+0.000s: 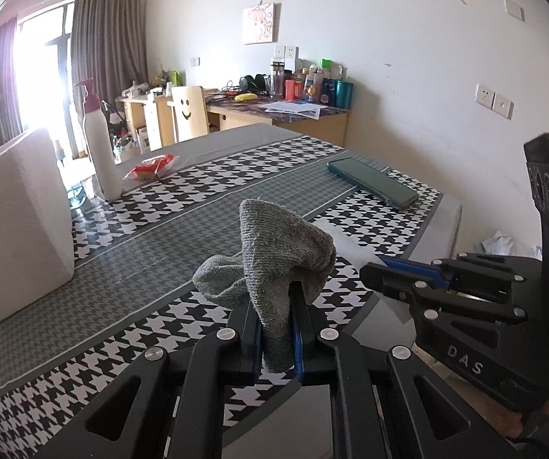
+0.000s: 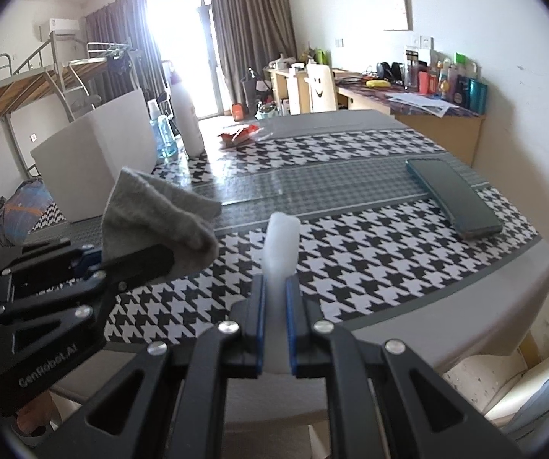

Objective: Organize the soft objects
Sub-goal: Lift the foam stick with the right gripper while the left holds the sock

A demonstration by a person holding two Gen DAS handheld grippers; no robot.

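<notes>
My left gripper point(image 1: 277, 329) is shut on a grey sock point(image 1: 274, 264) and holds it above the near edge of the houndstooth-covered table point(image 1: 182, 206). The sock flops over the fingertips. It also shows in the right wrist view point(image 2: 159, 214), with the left gripper point(image 2: 95, 260) at the left. My right gripper point(image 2: 275, 313) is shut on a white translucent soft item point(image 2: 280, 244), held upright over the table's near edge. In the left wrist view the right gripper point(image 1: 374, 267) reaches in from the right.
A white box point(image 1: 18, 222) stands at the table's left. Behind it are a white pump bottle point(image 1: 100, 145) and a red snack packet point(image 1: 152, 166). A dark phone point(image 1: 374, 181) lies at the right. A cluttered desk point(image 1: 282, 111) stands by the far wall.
</notes>
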